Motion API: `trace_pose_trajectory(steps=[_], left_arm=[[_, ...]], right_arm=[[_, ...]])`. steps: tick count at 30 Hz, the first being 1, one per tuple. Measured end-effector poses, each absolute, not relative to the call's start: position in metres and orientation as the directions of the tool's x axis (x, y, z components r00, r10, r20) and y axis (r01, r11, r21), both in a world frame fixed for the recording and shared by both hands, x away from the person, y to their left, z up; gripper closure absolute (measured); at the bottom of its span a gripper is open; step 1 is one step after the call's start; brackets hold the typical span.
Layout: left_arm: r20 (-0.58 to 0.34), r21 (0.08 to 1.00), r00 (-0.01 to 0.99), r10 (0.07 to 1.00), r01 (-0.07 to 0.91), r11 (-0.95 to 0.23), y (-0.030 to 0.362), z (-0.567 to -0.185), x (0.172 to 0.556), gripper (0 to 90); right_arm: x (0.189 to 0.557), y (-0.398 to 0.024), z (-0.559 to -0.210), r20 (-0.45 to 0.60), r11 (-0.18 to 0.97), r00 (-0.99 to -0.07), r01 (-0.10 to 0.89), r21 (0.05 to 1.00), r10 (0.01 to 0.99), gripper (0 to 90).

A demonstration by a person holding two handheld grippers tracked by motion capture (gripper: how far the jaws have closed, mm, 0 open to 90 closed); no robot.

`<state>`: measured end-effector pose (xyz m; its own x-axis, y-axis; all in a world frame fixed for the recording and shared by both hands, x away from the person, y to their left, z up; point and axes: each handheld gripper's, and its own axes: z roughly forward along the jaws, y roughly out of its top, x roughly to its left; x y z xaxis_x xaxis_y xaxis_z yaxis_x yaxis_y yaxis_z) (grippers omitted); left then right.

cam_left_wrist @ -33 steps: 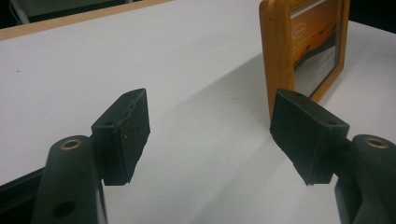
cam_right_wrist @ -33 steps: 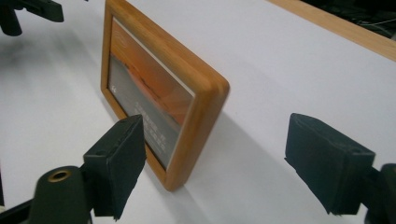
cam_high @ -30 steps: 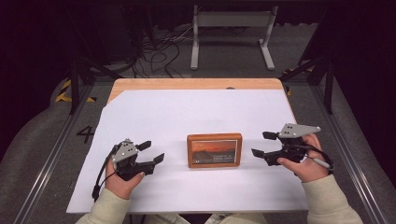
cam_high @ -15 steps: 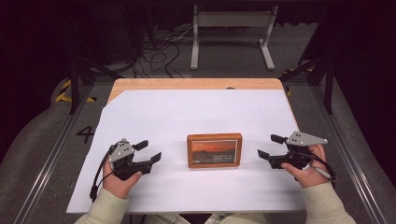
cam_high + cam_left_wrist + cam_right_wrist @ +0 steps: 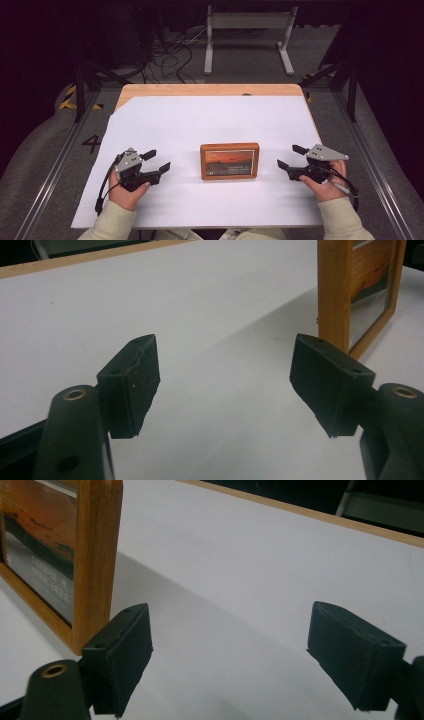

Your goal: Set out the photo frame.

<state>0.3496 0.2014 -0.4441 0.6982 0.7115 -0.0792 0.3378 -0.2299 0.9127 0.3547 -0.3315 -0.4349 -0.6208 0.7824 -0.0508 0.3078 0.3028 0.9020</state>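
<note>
A wooden picture frame [image 5: 230,161] with an orange sunset print lies in the middle of the white table cover [image 5: 210,125]. My left gripper [image 5: 156,161] rests low at the frame's left, jaws wide apart with nothing between them. In the left gripper view the wooden picture frame [image 5: 345,295] stands at the upper right, beyond the right pad [image 5: 327,382]. My right gripper [image 5: 291,157] sits at the frame's right, open and empty too. In the right gripper view the wooden picture frame [image 5: 95,555] is just past the left pad [image 5: 120,655].
A strip of wooden table edge [image 5: 210,90] shows beyond the white cover. Behind the table stand a grey metal stand [image 5: 247,35] and loose cables [image 5: 170,55] on the floor. Metal rails [image 5: 380,165] run along both sides of the table.
My right gripper has come down toward the table beside the frame. The left gripper and the frame have stayed where they were.
</note>
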Motion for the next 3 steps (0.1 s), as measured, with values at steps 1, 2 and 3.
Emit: trace_pose_trajectory(steps=[1, 2, 3], left_arm=[[-0.079, 0.913, 0.698, 0.712, 0.337, -0.229, 0.2013, -0.4440, 0.3495, 28.5], [-0.079, 0.913, 0.698, 0.712, 0.337, -0.229, 0.2013, -0.4440, 0.3494, 28.4], [-0.082, 0.912, 0.698, 0.712, 0.340, -0.228, 0.2013, -0.4442, 0.3492, 28.4]], right_arm=[[0.3546, -0.3314, -0.4347, -0.051, 0.302, -0.621, 0.307, 0.903, 0.782, 18.3], [0.3546, -0.3314, -0.4345, -0.050, 0.301, -0.621, 0.306, 0.903, 0.783, 18.3], [0.3546, -0.3316, -0.4344, -0.051, 0.301, -0.619, 0.307, 0.903, 0.783, 17.7]])
